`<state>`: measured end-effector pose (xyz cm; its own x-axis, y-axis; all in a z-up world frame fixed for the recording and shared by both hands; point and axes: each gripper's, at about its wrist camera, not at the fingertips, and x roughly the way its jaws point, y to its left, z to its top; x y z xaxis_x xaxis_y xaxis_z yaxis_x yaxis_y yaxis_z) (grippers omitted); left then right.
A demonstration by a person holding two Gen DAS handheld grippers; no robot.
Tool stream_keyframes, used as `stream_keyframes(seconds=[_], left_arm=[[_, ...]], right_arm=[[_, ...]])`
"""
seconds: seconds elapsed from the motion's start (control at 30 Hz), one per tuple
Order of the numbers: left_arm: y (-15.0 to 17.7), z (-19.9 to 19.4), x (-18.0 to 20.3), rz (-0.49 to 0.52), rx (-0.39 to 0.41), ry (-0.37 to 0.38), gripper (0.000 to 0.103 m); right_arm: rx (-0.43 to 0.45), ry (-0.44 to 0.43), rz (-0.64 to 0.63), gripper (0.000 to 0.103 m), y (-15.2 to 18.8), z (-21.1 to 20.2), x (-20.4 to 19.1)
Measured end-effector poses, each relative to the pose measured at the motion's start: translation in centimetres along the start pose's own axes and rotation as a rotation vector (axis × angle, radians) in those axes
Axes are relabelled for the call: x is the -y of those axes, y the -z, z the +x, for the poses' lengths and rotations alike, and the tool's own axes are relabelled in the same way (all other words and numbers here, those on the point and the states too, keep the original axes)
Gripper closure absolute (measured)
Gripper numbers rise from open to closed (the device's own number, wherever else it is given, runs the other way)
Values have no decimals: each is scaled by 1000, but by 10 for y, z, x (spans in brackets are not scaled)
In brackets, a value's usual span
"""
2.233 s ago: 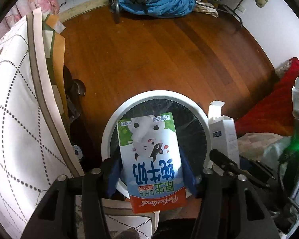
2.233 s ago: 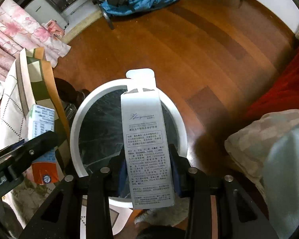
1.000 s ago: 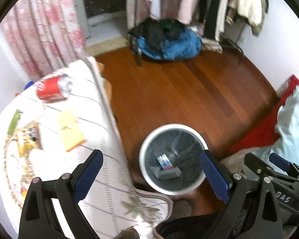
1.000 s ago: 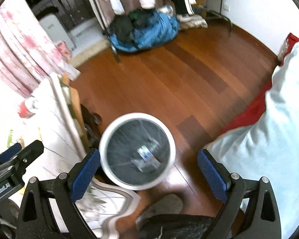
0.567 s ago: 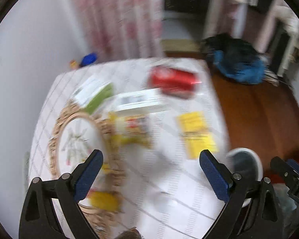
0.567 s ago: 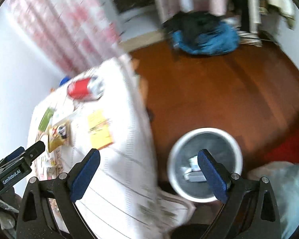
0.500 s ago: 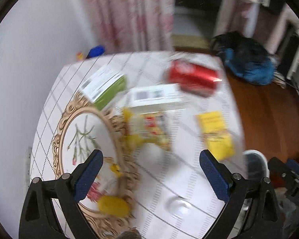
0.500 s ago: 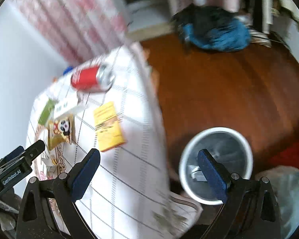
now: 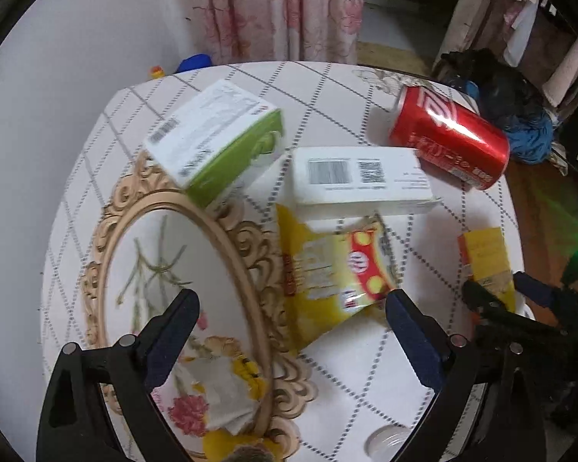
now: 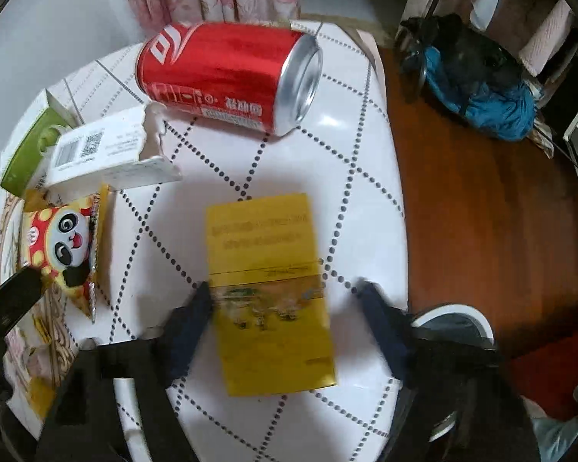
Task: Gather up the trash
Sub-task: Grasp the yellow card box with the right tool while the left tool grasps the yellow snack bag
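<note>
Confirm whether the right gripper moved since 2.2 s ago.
Yes. The right gripper left the trash bin, which now sits at its right, and hangs open over the yellow box on the table.

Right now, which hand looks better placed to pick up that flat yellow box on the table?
The right gripper, probably. Its open fingers already flank the yellow box. The left gripper hovers open over the yellow snack packet instead, with the box off to its right.

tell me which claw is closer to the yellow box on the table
Right. The right claw is open and straddles the near end of the yellow box. The left claw is open over the yellow snack packet, with the box off to its right.
</note>
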<state>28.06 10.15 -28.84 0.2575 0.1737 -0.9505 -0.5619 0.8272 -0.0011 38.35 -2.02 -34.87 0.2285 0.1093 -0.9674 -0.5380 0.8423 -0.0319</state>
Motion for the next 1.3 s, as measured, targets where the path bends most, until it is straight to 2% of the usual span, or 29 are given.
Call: stream_keyframes(seconds=[0.07, 0.17, 0.23, 0.37, 0.4, 0.43, 0.47, 0.53, 0.83, 1.13, 1.3], left_arm=[[-3, 6, 8, 3, -13, 18, 4], [-6, 16, 20, 6, -37, 25, 4], [-10, 26, 25, 15, -58, 28, 4], [-13, 34, 31, 46, -45, 18, 6], [-13, 33, 31, 49, -39, 19, 9], [-12, 32, 30, 49, -30, 21, 21], [-12, 32, 28, 47, -30, 32, 28], [-12, 32, 26, 40, -27, 47, 36], [-7, 24, 22, 52, 8, 45, 49], [0, 12, 22, 76, 37, 13, 53], [6, -7, 23, 86, 78, 0, 53]], right_arm=[[-20, 11, 36, 44, 4, -4, 14], [-29, -17, 72, 44, 10, -6, 31], [-37, -12, 64, 44, 13, -5, 32], [-41, 17, 60, 44, 13, -4, 30], [-43, 18, 64, 44, 7, -4, 29], [-46, 18, 65, 44, 9, -4, 30], [-48, 20, 63, 44, 8, -4, 30], [-52, 22, 62, 44, 0, -3, 27], [-49, 28, 69, 44, -5, -2, 24], [-27, 32, 70, 44, 1, -5, 23], [5, -16, 76, 44, 11, -19, 17]])
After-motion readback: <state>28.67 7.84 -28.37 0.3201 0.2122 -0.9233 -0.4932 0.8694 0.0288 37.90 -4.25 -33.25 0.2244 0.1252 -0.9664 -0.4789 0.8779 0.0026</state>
